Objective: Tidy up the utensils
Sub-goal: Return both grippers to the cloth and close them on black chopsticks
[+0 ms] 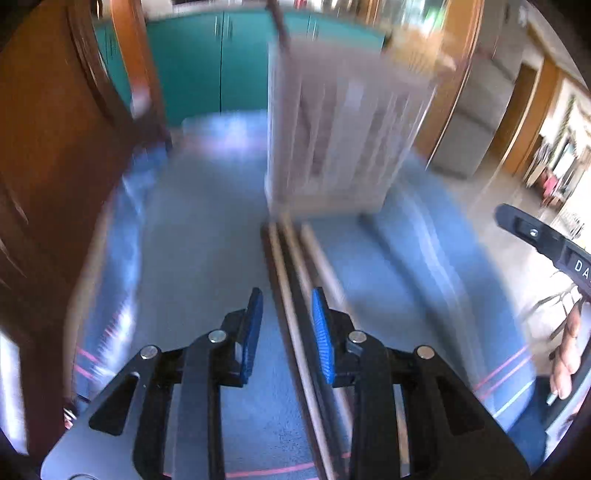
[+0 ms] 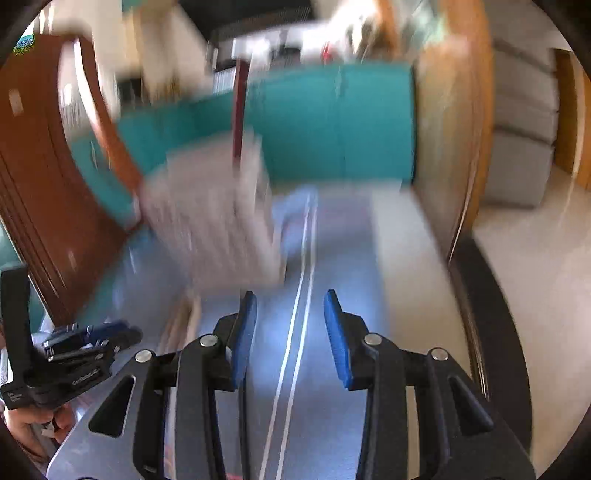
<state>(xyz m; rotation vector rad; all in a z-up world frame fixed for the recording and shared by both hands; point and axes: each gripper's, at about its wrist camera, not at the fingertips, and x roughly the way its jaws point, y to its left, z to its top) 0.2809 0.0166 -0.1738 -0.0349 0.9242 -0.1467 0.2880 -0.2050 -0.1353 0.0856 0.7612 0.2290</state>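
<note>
Both views were smeared w/ motion blur, so we read what we could. Left gripper [image 1: 287,332] hung low over the blue cloth [image 1: 207,229] on the worktop, jaws apart, nothing between the pads. Chopsticks [image 1: 295,295], looked like a few pale sticks lying side by side, ran along the cloth right under the gap and on toward the utensil holder [image 1: 343,125], a pale slotted box standing upright just beyond their far ends; whether they touched it, we couldn't tell. One dark stick [image 1: 279,26] already poked up out of the holder.

Right gripper [image 2: 290,336] also had jaws apart and empty, off to the side over bare cloth, holder [image 2: 214,214] ahead-left of it. No utensil lay in its reach.

Our call: we were in the approach-to-pick step, early in the job. Next move called for the left jaws to drop astride one stick only, close on it, lift, then tip it upright into the holder.
</note>
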